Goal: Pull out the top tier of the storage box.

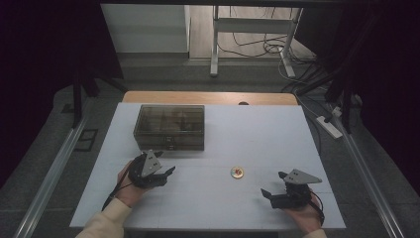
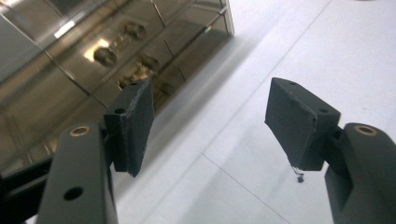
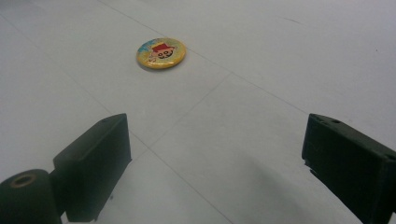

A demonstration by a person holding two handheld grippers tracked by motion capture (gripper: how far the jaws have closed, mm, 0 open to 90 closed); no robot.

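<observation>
A round yellow badge (image 1: 236,172) lies on the white table (image 1: 257,134), between both grippers, nearer the right gripper (image 1: 274,185). Its jaws gape wide, empty. The left gripper (image 1: 163,162), likewise wide and empty, sits just beside the smoky compartment box (image 1: 170,126).

High view looking forward and down from above near edge of table (image 1: 257,129). Left gripper view sitting low, facing box (image 2: 70,65) up close. Right gripper view skimming tabletop, facing badge (image 3: 161,52) nearby. High view sharing box (image 1: 169,126) and badge (image 1: 236,172) with them.
</observation>
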